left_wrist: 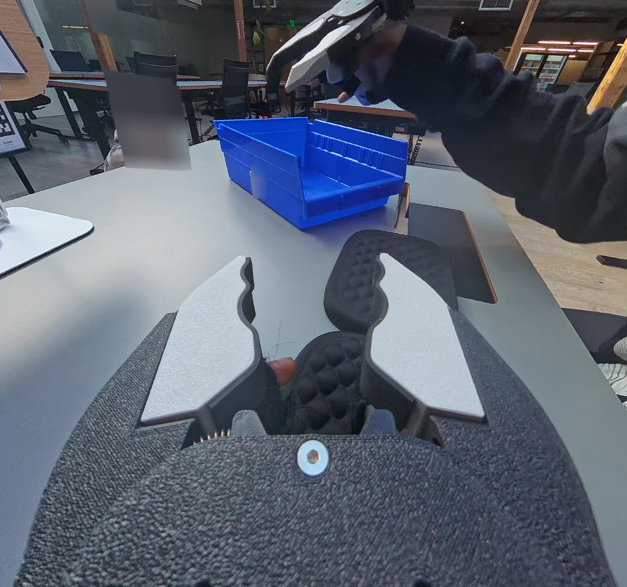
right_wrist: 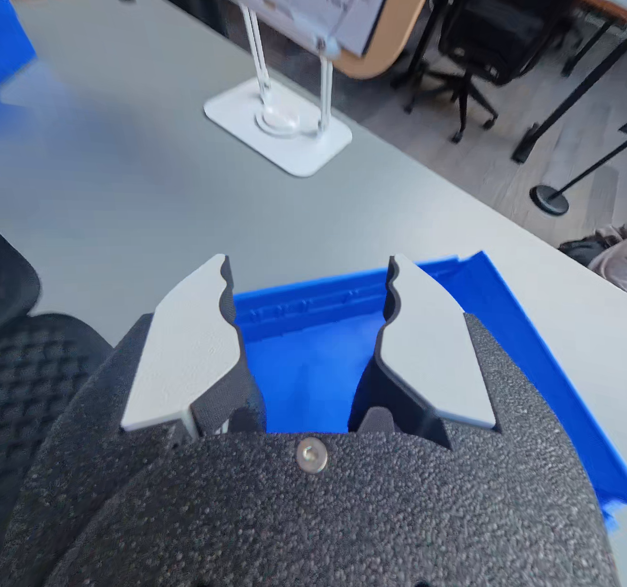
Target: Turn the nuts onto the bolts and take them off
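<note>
No nuts or bolts show in either view. A blue plastic bin (left_wrist: 339, 177) stands on the grey table (left_wrist: 152, 231); what shows of its inside looks empty. My left gripper (left_wrist: 314, 260) is open and empty, low over the table, short of the bin. My right gripper (right_wrist: 307, 258) is open and empty, held above the blue bin (right_wrist: 492, 316) and pointing down into it. In the left wrist view the right gripper (left_wrist: 281, 75) hangs high above the bin, held by a hand in a black glove and sleeve (left_wrist: 492, 112).
A black dimpled cushioned pad (left_wrist: 353, 282) lies on the table just beyond my left gripper, also at the left edge of the right wrist view (right_wrist: 37, 360). A white stand base (right_wrist: 237, 122) holding a board sits on the table. Office chairs (right_wrist: 481, 38) and desks stand beyond.
</note>
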{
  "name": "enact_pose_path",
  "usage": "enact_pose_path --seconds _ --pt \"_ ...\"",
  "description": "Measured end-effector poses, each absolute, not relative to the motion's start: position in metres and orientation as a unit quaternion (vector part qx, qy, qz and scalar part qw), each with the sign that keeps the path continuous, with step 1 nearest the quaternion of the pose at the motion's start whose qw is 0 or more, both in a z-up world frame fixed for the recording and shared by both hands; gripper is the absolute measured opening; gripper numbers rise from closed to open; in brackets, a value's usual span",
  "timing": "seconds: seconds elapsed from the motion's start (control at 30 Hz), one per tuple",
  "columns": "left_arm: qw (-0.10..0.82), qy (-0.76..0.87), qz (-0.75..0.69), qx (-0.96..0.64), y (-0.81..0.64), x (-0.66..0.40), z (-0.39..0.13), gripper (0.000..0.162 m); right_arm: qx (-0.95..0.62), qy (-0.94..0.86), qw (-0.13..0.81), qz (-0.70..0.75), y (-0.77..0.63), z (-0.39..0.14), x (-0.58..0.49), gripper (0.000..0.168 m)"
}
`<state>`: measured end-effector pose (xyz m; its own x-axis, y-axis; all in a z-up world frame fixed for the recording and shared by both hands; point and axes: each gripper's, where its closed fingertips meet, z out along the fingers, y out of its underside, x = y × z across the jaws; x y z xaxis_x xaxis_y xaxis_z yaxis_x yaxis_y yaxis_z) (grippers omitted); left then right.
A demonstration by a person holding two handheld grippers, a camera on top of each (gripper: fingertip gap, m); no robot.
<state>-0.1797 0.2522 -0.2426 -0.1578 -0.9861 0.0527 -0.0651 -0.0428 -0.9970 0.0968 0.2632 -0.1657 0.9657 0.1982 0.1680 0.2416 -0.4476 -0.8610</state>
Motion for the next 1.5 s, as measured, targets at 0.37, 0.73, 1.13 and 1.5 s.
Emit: enact_pose_path --seconds 0.37,0.73,1.13,1.5 --pt "0.436 0.535 -0.532 -0.490 0.254 -0.180 -0.242 0.064 -0.635 -0.023 0.768 0.080 0.224 -0.149 -0.058 0.111" --pt "0.462 0.496 -0.538 -0.501 0.262 -0.190 -0.218 0.067 -0.633 -0.006 0.771 0.068 0.222 -0.207 -0.079 0.096" --pt "0.419 0.495 -0.238 -0.723 0.378 -0.364 -0.182 0.061 -0.637 -0.019 0.766 0.076 0.225 -0.210 -0.084 0.093" --pt "0.229 0.410 -0.065 -0.881 0.518 -0.499 -0.241 0.052 -0.634 -0.037 0.768 0.082 0.224 -0.210 -0.090 0.095"
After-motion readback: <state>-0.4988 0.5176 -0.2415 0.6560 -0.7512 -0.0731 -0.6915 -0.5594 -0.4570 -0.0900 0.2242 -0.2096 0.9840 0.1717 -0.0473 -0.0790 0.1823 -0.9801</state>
